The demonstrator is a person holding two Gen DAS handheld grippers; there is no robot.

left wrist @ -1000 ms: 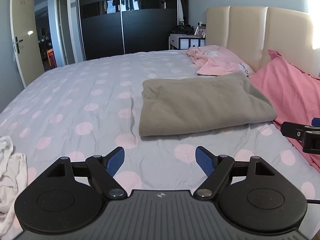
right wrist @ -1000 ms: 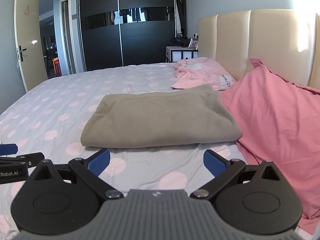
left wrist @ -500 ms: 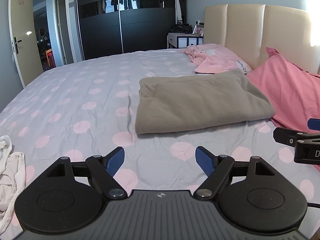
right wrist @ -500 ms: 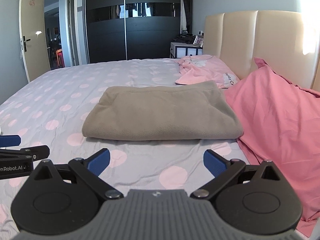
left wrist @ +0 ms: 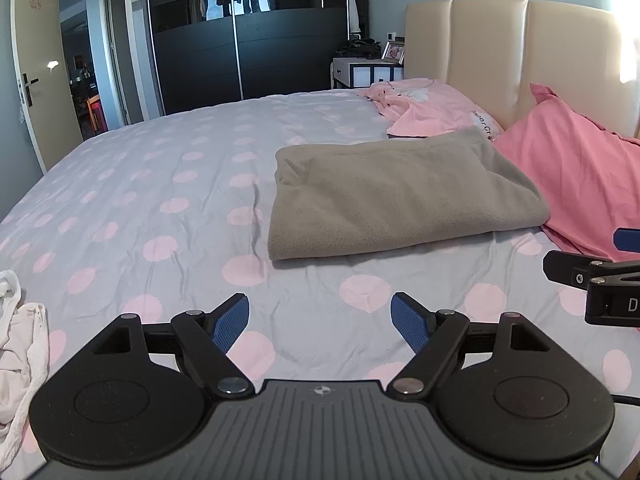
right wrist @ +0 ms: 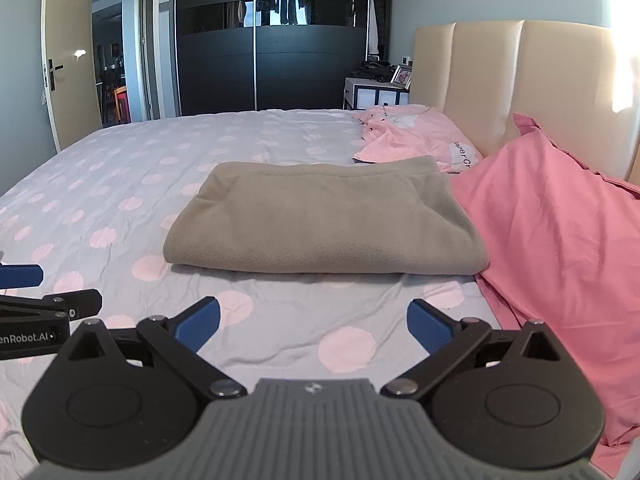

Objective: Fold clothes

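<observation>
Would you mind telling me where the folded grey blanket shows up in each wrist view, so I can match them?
Left wrist: folded grey blanket, right of centre, mid-height.
Right wrist: folded grey blanket, centred, mid-height.
Shared landmark: the pink pillow, against the blanket's right end.

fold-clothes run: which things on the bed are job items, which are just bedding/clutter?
Job:
- folded grey fleece
- white garment, crumpled at the bed's edge
- pink garment, unfolded, near the headboard

Just there:
- pink pillow
- dotted bedsheet
- nightstand
</observation>
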